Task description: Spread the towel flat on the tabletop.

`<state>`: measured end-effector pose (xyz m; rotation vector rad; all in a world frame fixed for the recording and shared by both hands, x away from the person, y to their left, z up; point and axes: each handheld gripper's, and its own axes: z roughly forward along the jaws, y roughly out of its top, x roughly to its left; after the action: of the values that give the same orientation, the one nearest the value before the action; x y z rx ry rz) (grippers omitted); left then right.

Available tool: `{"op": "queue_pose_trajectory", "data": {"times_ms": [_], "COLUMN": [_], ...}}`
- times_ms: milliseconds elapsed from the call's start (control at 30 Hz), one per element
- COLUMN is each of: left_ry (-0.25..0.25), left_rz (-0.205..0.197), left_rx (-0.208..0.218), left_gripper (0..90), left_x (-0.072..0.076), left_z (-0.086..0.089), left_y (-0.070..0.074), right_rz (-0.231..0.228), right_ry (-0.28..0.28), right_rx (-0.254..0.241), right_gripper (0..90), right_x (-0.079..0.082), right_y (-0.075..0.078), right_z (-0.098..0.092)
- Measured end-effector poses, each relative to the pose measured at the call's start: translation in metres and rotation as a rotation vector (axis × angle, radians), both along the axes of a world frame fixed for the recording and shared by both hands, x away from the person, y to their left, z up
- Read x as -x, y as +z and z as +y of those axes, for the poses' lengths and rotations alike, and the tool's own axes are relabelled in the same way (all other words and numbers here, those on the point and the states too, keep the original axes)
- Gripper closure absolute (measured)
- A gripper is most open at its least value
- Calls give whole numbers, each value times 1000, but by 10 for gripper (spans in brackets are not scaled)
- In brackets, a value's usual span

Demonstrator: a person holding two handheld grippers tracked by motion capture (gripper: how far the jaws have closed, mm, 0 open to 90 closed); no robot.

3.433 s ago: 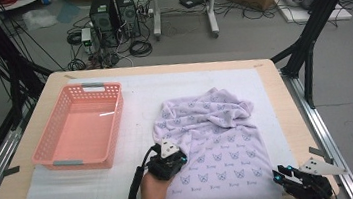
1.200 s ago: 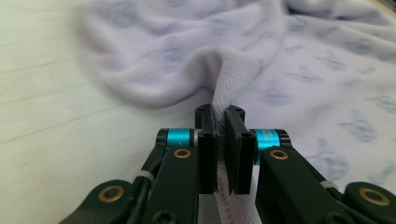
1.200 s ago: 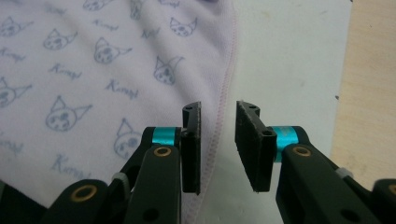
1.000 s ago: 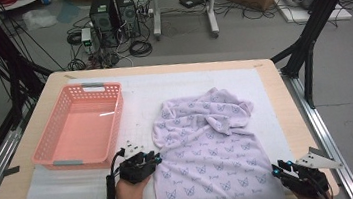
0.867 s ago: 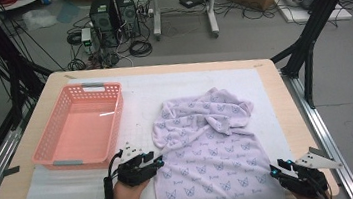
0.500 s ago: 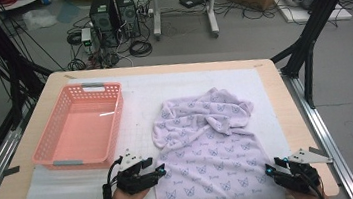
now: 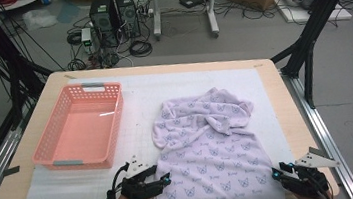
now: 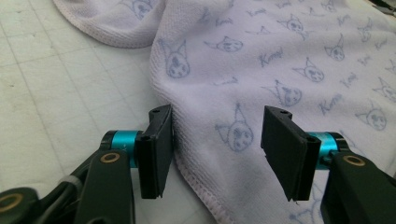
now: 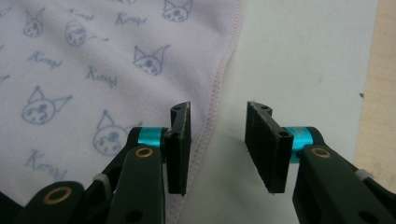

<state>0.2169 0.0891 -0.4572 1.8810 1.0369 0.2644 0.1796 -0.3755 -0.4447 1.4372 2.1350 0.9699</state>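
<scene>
A lilac towel (image 7: 210, 146) printed with cat faces lies partly bunched on the white mat (image 7: 139, 98). My left gripper (image 7: 162, 180) sits at the towel's near-left corner. In the left gripper view its jaws (image 8: 217, 135) stand open and have just been opening; the towel (image 8: 280, 56) and its stitched hem lie between them, with neither pad pressing. My right gripper (image 7: 277, 174) rests at the near-right corner. It is open (image 9: 218, 135), with the towel (image 9: 93, 56) under its left jaw and the hem running between the pads.
A pink plastic basket (image 7: 83, 163) stands on the mat to the left with nothing in it. Bare wooden table (image 7: 285, 97) shows right of the mat. Computer towers, cables and boxes lie on the floor beyond the far edge.
The left hand has slid left off the towel and back toward the near edge, its tips now at the left hem. The right gripper has edged left toward the towel's corner.
</scene>
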Motion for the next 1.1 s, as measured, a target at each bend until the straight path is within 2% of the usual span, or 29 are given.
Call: {"op": "queue_pose_trajectory", "data": {"times_ms": [100,167,200,233,267,300,333,400,467,567,633,667,733,767,800,867,933,1000,1100], "left_ry": [2,12,23,21,16,11,18,29,15,-5,-36,-50,-2,17,33,62,68,67,63], "left_rz": [-44,-79,-98,-96,-62,-14,11,27,43,53,51,45,16,4,-14,-40,-58,-56,-59], "left_rx": [-32,-74,-104,-107,-77,-38,-7,11,6,7,8,13,16,35,56,81,85,83,79], "left_gripper": [369,397,493,631,753,838,851,857,856,851,836,804,633,583,583,576,581,587,591], "left_x": [5,9,11,11,10,9,10,16,24,37,41,40,35,32,30,28,26,24,20], "left_z": [-5,-7,-5,-1,4,11,16,21,25,28,29,29,31,33,36,39,39,38,36], "left_y": [-2,-3,-3,-2,-2,-1,-2,-2,0,0,0,0,1,2,3,5,6,4,3], "right_rz": [19,28,33,29,30,28,26,33,46,56,61,61,39,22,-8,-43,-69,-77,-68], "right_ry": [-3,12,20,22,25,26,25,32,43,71,88,96,116,106,101,81,62,33,20], "right_rx": [-12,-35,-40,-37,-37,-36,-28,-38,-59,-34,-5,1,-13,-32,-45,-73,-58,-31,-26], "right_gripper": [755,844,859,868,876,881,884,886,888,889,889,888,865,833,779,741,683,622,613], "right_x": [2,2,2,2,3,3,4,7,12,25,36,40,45,45,43,36,24,10,-11], "right_y": [1,1,1,1,1,1,2,2,2,4,5,6,7,9,12,15,16,13,5], "right_z": [-1,-2,-2,-1,-2,-2,-2,-4,-5,-3,-2,-2,-4,-4,-5,-2,4,10,20]}}
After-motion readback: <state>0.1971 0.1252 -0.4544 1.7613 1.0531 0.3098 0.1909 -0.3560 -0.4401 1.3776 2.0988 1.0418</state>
